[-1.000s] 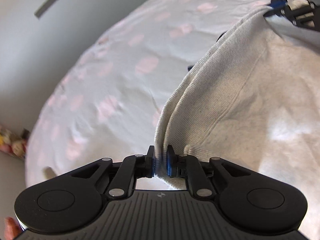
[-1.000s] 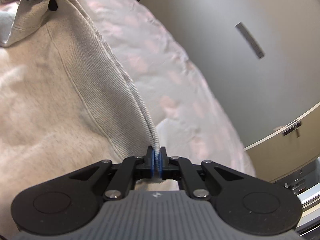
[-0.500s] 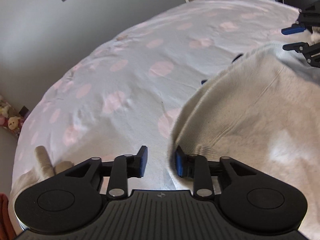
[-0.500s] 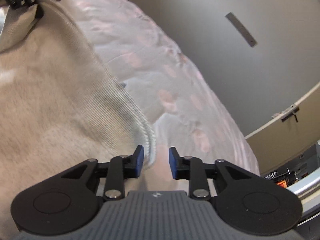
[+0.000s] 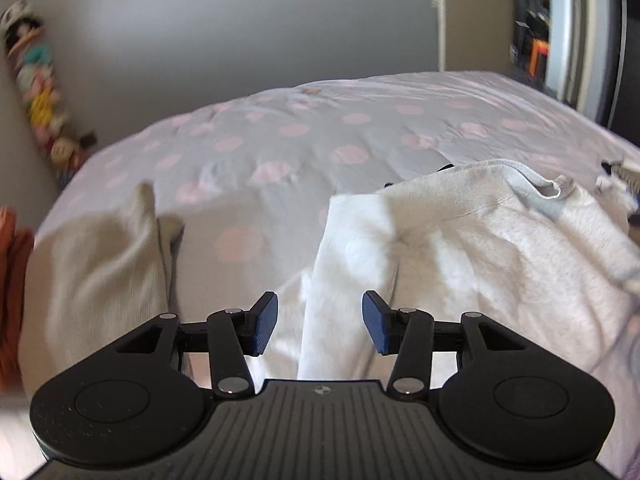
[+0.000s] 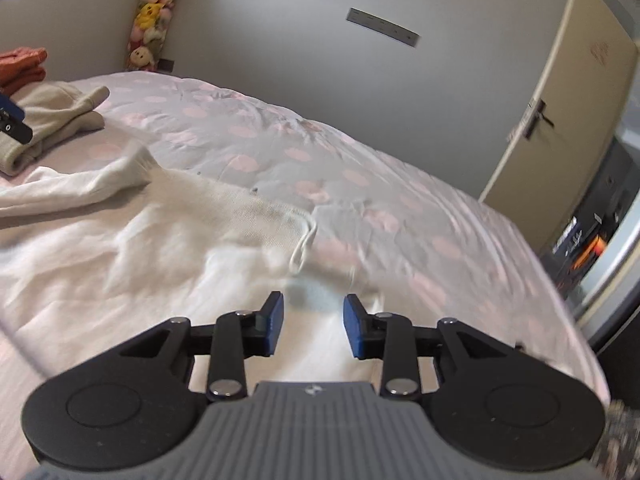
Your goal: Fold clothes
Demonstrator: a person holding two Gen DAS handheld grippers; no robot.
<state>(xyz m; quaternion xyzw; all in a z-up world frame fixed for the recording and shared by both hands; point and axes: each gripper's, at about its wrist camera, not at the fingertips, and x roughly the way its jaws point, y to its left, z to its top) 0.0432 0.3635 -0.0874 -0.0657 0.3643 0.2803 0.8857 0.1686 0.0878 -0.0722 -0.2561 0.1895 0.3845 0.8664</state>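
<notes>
both tools, left tool (image 5: pixel 319 328) and right tool (image 6: pixel 313 326), are opening with nothing gripped above the cream sweatshirt (image 6: pixel 132 248) lying rumpled on the spotted bed (image 6: pixel 360 184), so this fold looks unfinished, while beyond the sweatshirt a beige garment (image 6: pixel 52 120) sits folded.

Home bedroom, bed (image 6: pixel 400 216) with pink-dotted cover, hanging soft toys (image 6: pixel 154 12) in corner, door (image 6: pixel 560 120) ajar

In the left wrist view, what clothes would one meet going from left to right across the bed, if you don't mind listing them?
Orange garment → beige garment → cream sweatshirt, lying spread on the dotted bed cover.
</notes>
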